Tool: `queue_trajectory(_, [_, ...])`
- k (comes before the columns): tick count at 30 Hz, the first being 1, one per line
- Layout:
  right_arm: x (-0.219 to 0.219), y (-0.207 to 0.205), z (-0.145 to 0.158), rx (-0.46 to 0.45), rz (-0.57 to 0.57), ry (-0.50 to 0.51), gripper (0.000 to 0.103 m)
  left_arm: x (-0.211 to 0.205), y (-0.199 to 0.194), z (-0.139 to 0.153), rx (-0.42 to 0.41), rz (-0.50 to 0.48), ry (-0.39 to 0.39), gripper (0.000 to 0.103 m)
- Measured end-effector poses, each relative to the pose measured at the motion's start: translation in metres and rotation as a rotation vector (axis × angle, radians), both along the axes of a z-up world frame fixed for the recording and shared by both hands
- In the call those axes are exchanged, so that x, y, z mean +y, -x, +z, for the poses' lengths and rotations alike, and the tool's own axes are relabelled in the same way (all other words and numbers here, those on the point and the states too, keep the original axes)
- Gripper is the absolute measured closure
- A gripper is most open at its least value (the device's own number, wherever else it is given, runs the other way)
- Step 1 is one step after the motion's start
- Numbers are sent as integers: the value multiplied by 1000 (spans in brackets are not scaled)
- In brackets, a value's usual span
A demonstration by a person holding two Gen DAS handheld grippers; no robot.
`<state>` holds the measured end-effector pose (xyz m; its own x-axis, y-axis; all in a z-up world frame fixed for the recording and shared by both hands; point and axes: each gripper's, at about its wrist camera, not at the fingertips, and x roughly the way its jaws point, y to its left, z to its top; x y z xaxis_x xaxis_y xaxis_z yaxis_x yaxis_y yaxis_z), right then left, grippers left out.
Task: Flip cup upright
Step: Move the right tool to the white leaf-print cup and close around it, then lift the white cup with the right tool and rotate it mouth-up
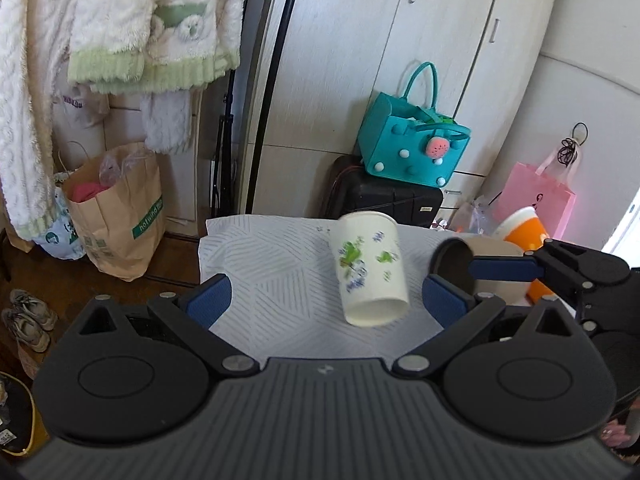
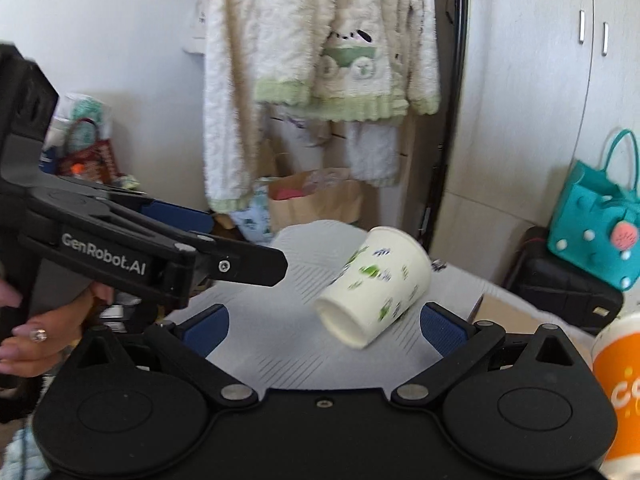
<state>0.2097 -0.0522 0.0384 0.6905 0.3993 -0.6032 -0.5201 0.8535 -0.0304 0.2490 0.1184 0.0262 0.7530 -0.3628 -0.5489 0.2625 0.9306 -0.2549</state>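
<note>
Left wrist view: left gripper spread wide, blue pads clear of everything, nothing held. White paper cup with green-and-blue floral print sits between the fingers' line of sight, tilted, rim toward the camera and lower, base up and away. Blurred, so contact with the striped cloth under it can't be confirmed. Right gripper enters from the right edge, just beside the cup, not touching it. Behind it: brown round object, unclear what; orange cup further right. Background: teal felt bag on a black suitcase, pink gift bag, brown paper bag, fleece clothes hanging.

Right wrist view: right gripper also fully open, empty. Same paper cup leaning, mouth toward lower left, base upper right, near the right-side pad but gap visible. Left gripper comes in from the left, branded GenRobot.AI, gripped by a hand with a ring. Orange cup at right edge, upright.
</note>
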Motion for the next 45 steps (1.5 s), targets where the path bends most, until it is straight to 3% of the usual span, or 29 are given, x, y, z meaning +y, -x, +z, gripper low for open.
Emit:
queue_trajectory(8, [16, -43, -16, 13, -106, 84, 0, 6, -37, -19, 45, -30, 69, 3])
queue_trajectory(12, [24, -62, -20, 41, -90, 150, 1, 10, -45, -26, 57, -25, 70, 3])
queue_trajectory(18, [25, -73, -23, 80, -94, 152, 1, 15, -51, -29, 51, -41, 90, 3])
queue_trajectory(23, [31, -83, -33, 71, -108, 165, 10, 14, -60, -32, 73, -37, 84, 3])
queue_trajectory(33, [25, -79, -31, 29, -71, 173, 29, 10, -57, -37, 94, -101, 110, 3])
queue_trajectory(45, [17, -57, -25, 0, -51, 128, 32, 7, -32, -26, 102, -110, 105, 3])
